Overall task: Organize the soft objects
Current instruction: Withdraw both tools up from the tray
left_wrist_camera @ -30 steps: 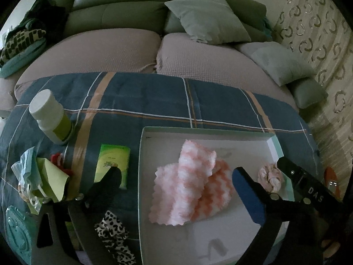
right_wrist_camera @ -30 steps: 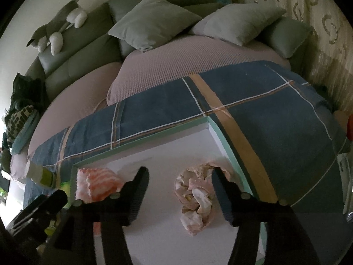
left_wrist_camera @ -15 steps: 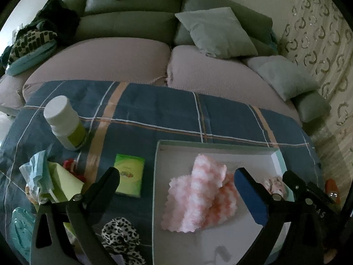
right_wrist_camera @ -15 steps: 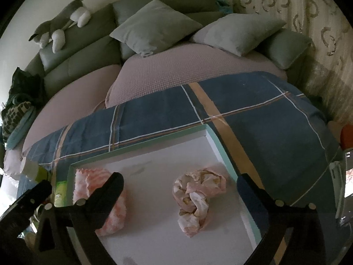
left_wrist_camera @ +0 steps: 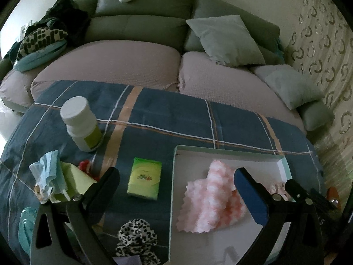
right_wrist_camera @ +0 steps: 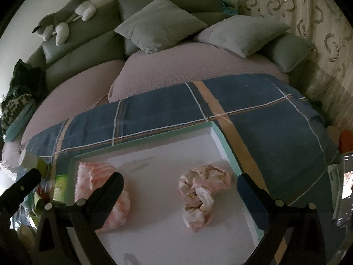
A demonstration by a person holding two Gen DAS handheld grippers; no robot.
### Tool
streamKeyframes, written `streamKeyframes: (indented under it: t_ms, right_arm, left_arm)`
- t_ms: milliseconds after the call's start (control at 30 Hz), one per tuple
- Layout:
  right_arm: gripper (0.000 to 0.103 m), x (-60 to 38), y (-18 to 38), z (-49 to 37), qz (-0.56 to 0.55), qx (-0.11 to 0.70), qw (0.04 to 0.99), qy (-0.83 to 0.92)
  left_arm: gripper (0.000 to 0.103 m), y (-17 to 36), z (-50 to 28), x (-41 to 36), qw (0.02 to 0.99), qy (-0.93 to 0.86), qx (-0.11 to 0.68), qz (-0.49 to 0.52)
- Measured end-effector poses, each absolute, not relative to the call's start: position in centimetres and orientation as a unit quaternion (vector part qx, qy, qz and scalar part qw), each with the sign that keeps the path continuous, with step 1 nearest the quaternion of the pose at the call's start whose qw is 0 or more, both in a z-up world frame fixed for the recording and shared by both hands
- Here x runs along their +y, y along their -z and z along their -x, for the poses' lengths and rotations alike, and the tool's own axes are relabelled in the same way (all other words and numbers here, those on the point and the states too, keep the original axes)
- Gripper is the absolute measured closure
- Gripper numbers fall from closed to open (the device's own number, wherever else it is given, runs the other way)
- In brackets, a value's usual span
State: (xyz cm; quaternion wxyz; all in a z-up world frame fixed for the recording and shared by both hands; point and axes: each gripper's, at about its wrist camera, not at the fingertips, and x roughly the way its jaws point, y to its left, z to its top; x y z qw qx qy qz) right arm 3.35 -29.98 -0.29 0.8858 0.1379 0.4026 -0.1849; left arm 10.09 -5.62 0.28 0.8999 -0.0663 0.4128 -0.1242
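Note:
A shallow white tray with a teal rim lies on the blue plaid cloth. In it lie a pink-and-white fluffy cloth and a crumpled pale floral scrunchie. My right gripper stands open, its fingers wide on either side of the scrunchie and clear of it. My left gripper is open and empty above the tray's left rim. A leopard-print scrunchie lies on the cloth below it, left of the tray.
Left of the tray are a green tissue pack, a white-capped bottle, crumpled blue paper and a yellow-green box. Behind stands a sofa with grey cushions, a plush toy and piled clothes.
My right gripper's fingers have spread wide, leaving the floral scrunchie lying free in the tray. My left gripper has drawn leftwards, bringing more of the leopard scrunchie and the tissue pack into view.

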Motion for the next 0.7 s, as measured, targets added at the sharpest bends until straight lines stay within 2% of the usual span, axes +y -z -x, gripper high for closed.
streamKeyframes:
  t_ms: [700]
  right_arm:
    - [0.000,-23.5,-0.4,-4.8,-0.103,0.407,0.901,0.107]
  left_arm:
    - [0.000,-3.5,-8.6,7.9,0.923,-0.020,0.362,0.131]
